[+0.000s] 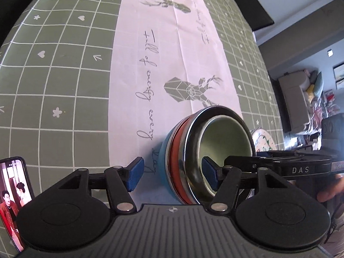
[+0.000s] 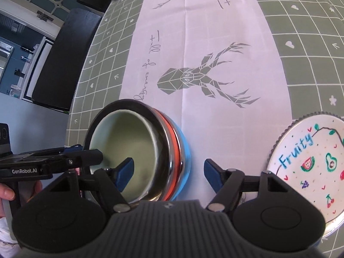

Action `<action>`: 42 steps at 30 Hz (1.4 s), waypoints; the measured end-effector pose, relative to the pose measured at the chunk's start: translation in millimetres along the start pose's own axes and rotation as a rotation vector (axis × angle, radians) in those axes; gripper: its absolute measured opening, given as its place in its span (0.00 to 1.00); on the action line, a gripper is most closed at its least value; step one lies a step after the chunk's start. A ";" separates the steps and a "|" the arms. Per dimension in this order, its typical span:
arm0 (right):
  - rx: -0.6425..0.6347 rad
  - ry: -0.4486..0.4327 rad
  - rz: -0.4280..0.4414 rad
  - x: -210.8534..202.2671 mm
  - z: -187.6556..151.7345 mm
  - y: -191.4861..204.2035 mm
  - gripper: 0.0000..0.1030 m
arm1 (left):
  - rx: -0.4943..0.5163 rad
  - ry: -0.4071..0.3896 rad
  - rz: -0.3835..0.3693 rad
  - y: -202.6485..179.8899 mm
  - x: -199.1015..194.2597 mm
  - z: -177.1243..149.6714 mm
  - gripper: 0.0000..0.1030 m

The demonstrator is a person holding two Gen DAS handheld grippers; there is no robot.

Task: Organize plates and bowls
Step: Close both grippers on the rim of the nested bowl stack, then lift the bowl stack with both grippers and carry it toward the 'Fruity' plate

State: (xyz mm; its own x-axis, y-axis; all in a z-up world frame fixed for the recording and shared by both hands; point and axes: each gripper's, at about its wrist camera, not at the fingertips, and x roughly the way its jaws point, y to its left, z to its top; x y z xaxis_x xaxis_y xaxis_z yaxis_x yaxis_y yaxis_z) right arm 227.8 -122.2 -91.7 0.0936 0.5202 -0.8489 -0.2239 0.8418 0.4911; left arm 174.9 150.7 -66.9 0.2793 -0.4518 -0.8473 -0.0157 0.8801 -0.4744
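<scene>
Blue pads on both tongs are spread, each straddling the rim of the nested bowl stack [image 1: 194, 157] from opposite sides: one pad inside, one outside, no visible pressing on the wall. Left gripper [image 1: 173, 175] has its inner pad in the steel bowl's mouth; right gripper [image 2: 168, 175] has one pad over the pale green inner bowl [image 2: 126, 150], the other outside past the blue bowl. My read: symmetric two-sided rim hold, because the stack is wide and heavy for one tong. The stack sits on the white runner [image 2: 204, 43], near the table's close edge. It reads tilted in both views, though I can't tell how much is fisheye. Order inward: blue, orange, steel, pale green. Bowls look sorted. The "Fruity" plate [image 2: 305, 172] lies apart, to the right on the green grid cloth [image 1: 53, 75]. Phone [image 1: 13, 202] playing video at far left, clear of the work.
</scene>
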 end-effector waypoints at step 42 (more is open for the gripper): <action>-0.031 0.083 -0.033 19.7 8.5 8.7 0.43 | 0.079 0.168 0.041 -23.2 43.4 9.7 0.62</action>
State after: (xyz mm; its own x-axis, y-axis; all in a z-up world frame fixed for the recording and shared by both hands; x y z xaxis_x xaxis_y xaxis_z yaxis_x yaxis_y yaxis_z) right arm 235.9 -103.4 -102.5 0.0207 0.4776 -0.8783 -0.2520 0.8526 0.4577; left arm 196.7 112.1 -90.3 0.1160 -0.4276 -0.8965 0.0534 0.9040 -0.4243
